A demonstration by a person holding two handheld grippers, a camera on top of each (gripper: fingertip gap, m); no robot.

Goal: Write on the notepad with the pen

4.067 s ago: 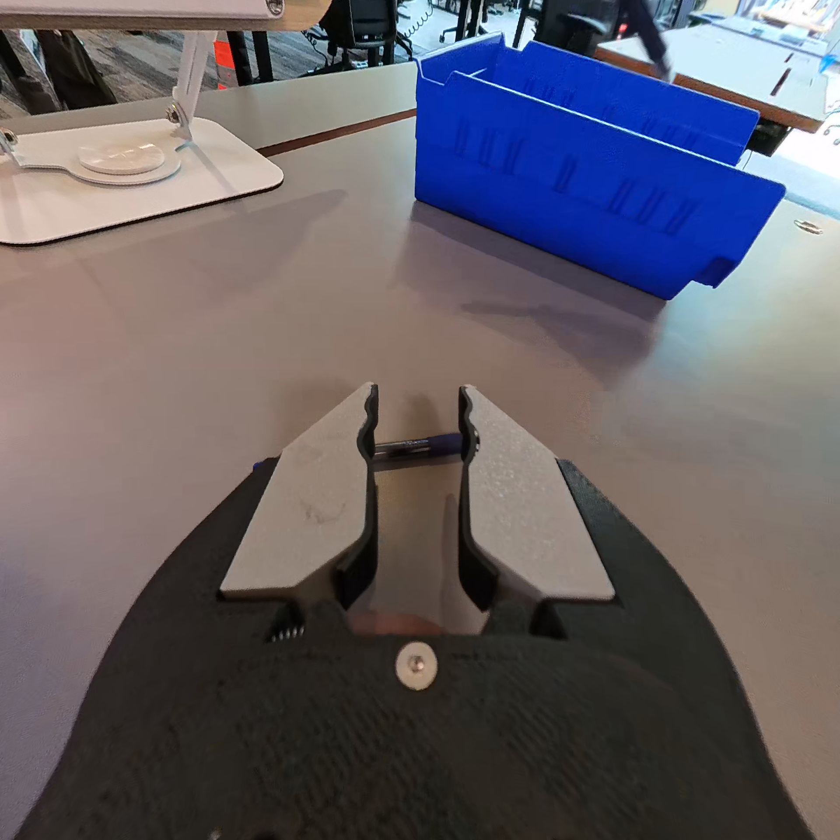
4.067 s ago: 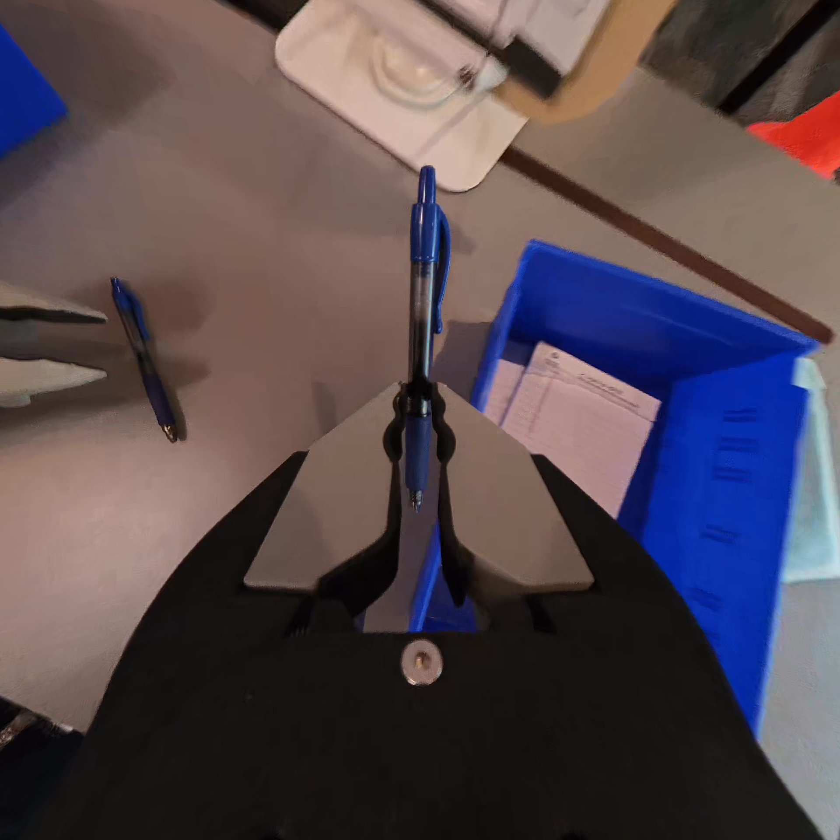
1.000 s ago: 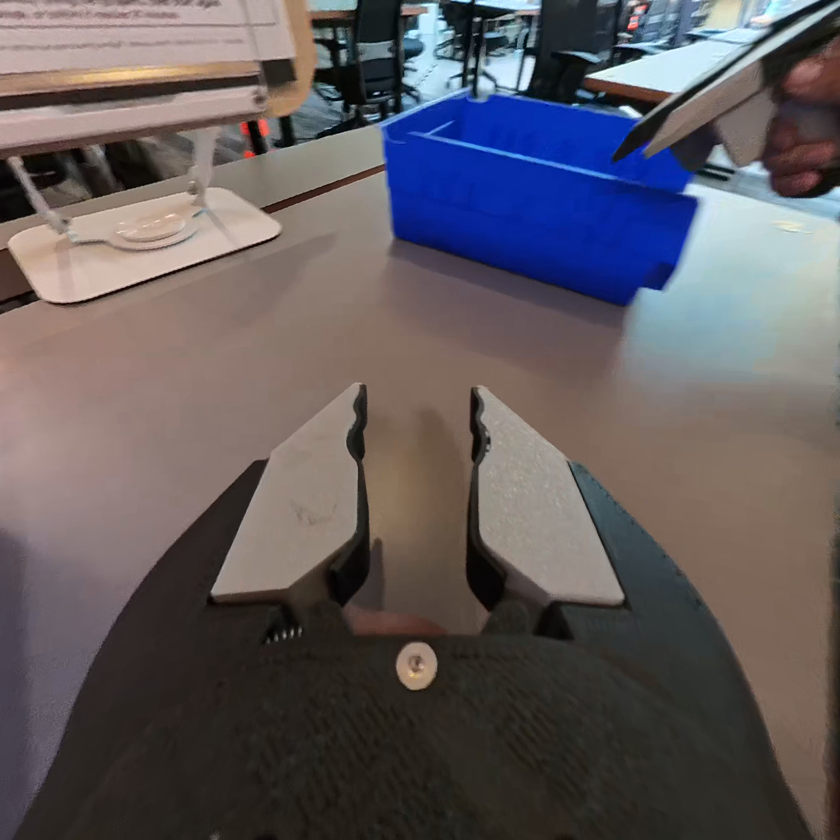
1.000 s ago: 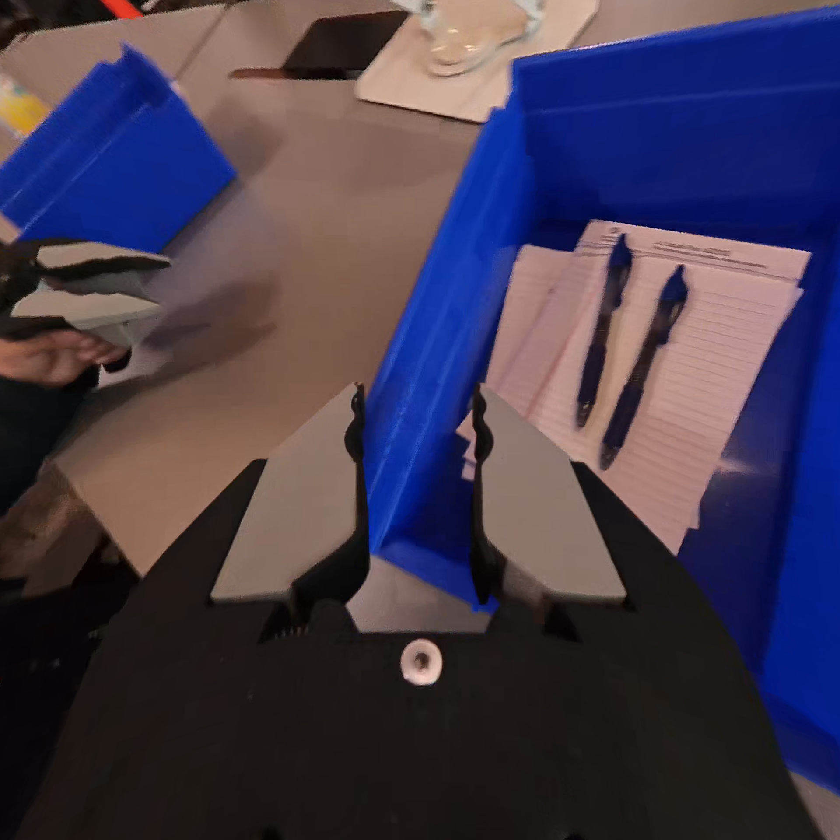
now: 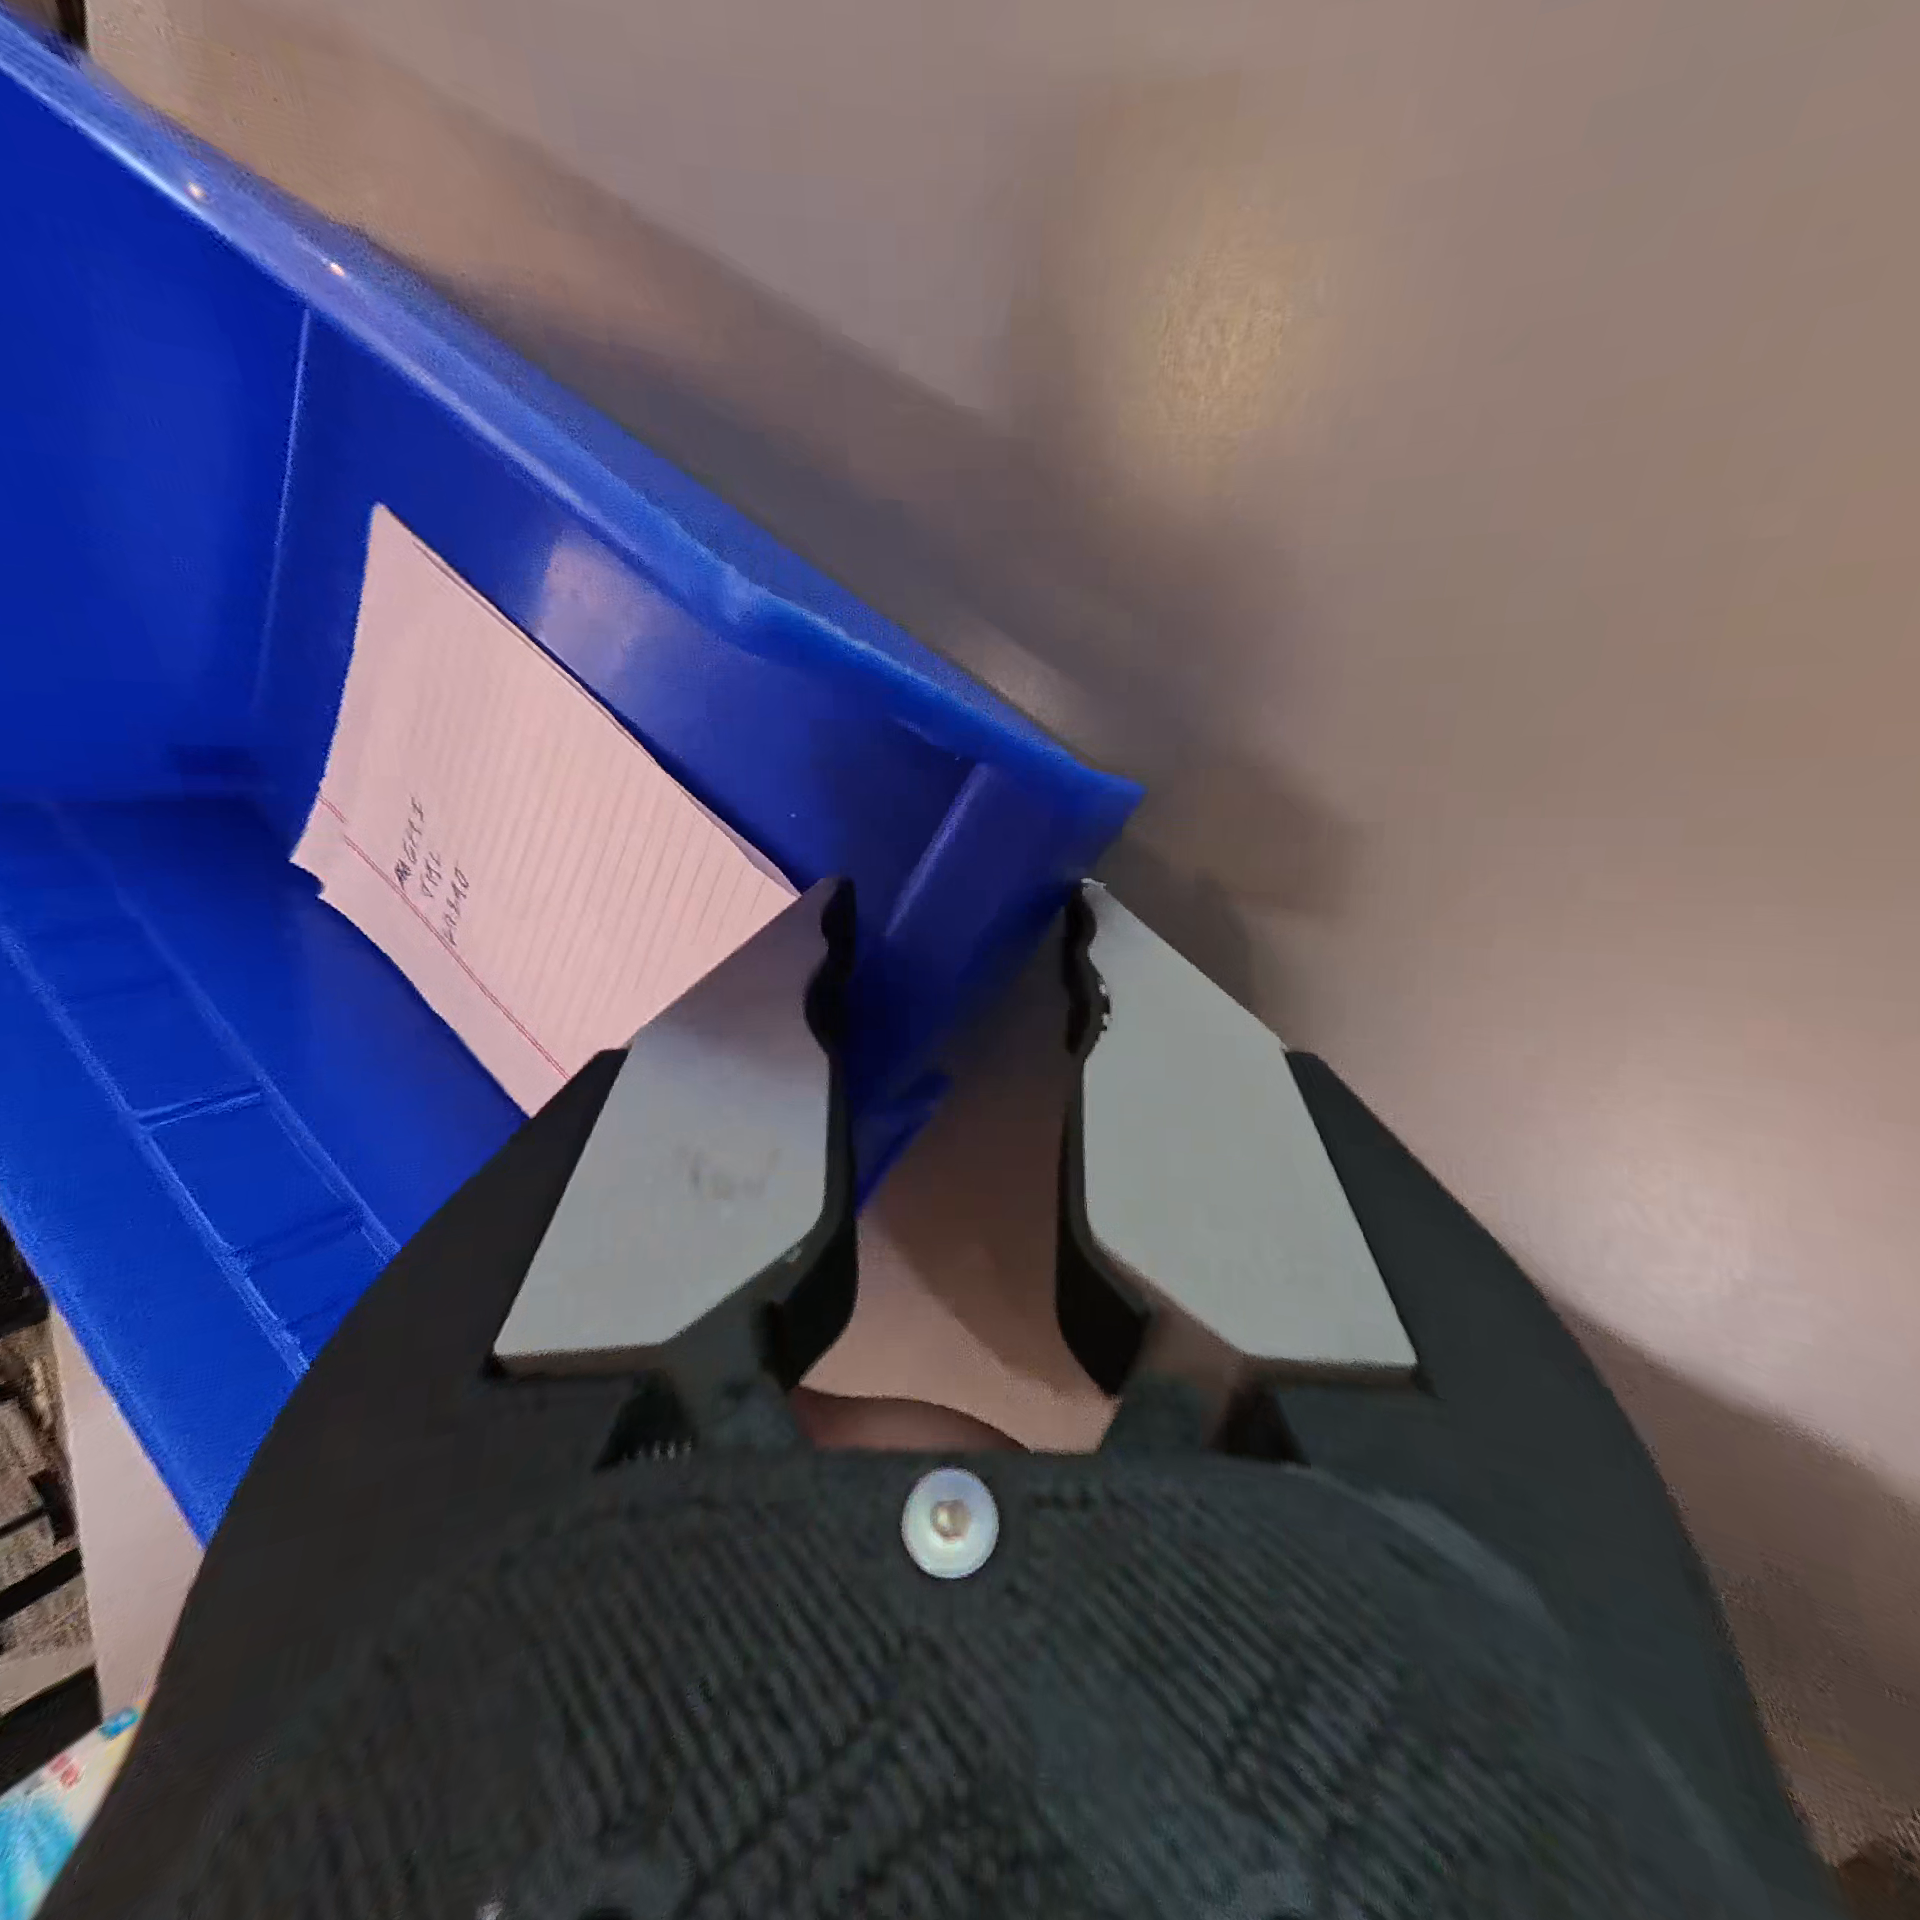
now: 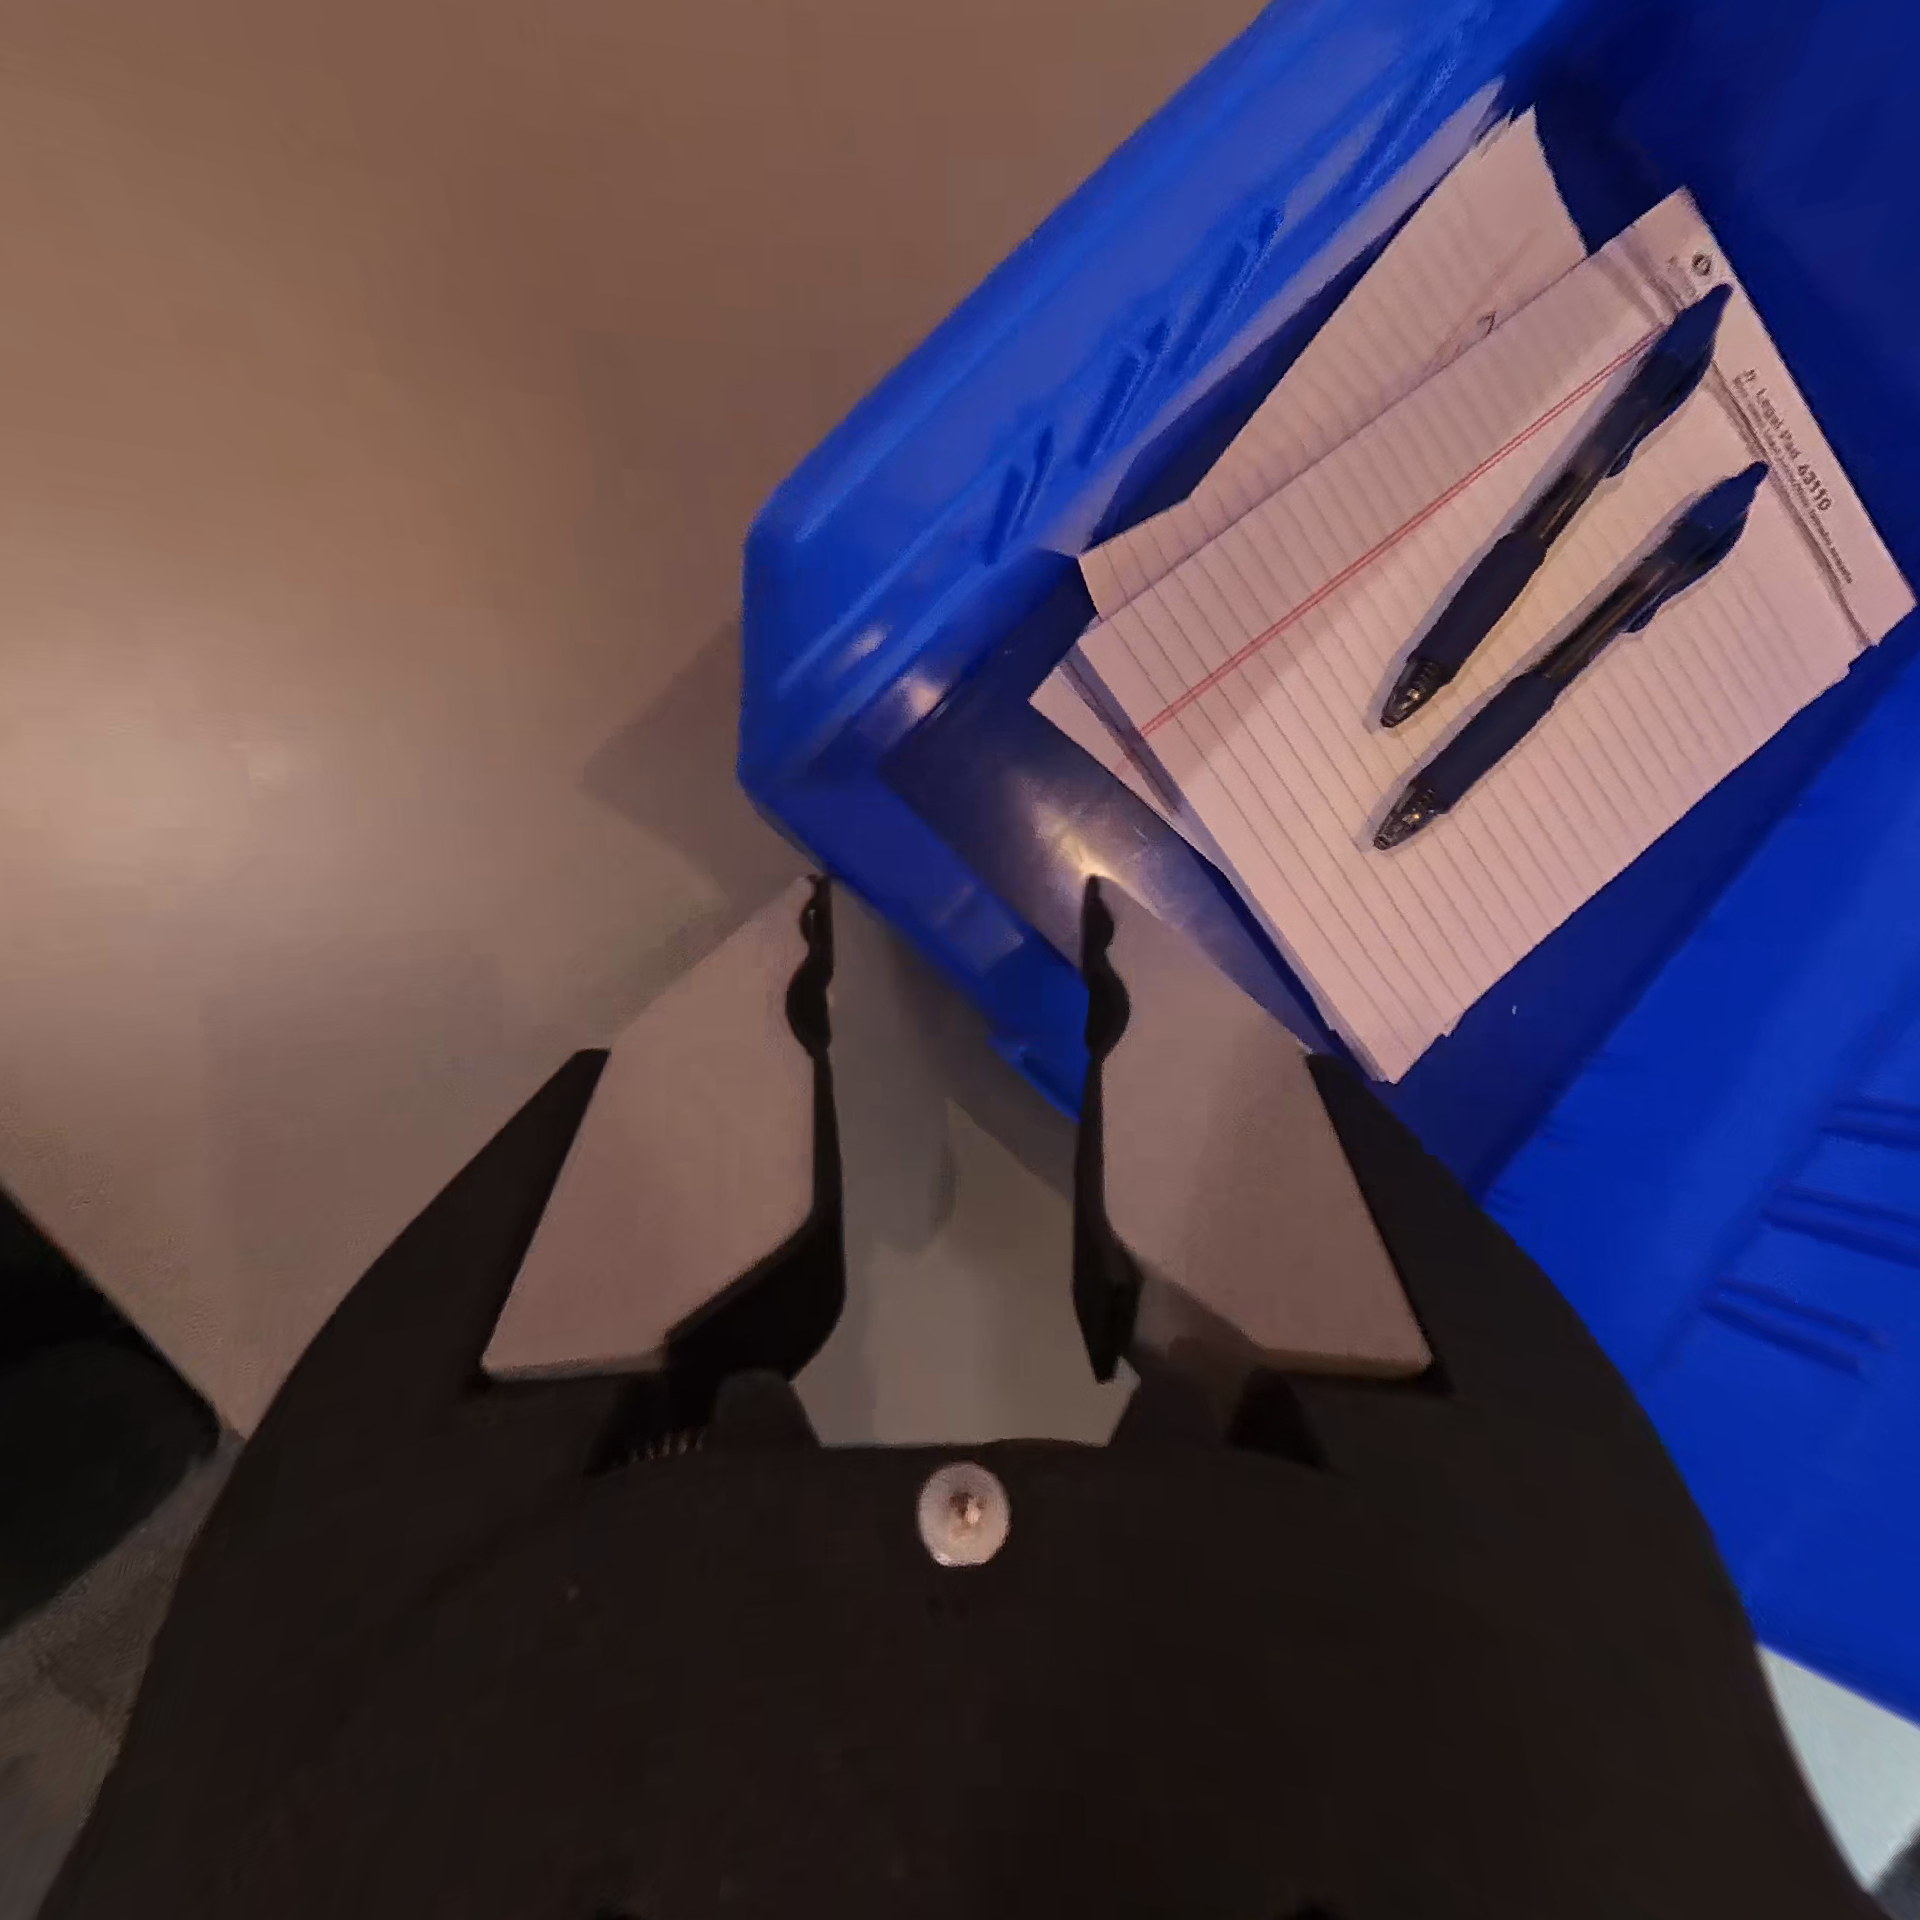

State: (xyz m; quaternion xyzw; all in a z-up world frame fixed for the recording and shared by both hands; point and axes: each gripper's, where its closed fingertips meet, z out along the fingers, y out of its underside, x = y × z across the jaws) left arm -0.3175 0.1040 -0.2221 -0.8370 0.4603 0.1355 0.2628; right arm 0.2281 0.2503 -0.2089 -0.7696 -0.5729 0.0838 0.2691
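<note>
Both of my grippers are parted to a middling width and hold nothing. On my left, the left gripper hangs over the corner of a blue plastic bin; the bin's corner post shows in the gap between the two grey fingers, but I cannot tell whether either one touches the plastic. Inside that bin a lined sheet of paper with a red margin line and a few handwritten marks leans against the bin's long wall, its lower corner hidden behind my left finger. To the right of the bin lies bare grey-brown table, blurred in this view.

My right gripper is spread about as far as the left, also empty, with its fingertips just short of the near corner of a blue bin. Table fills the view to the left of that bin. Inside the bin, to the right of my fingers, lies a stack of lined notepads, the top one with a red margin line. Two dark blue pens rest side by side on the top pad, tips pointing towards me: the upper pen and the lower pen, close together and roughly parallel, well clear of my gripper.
</note>
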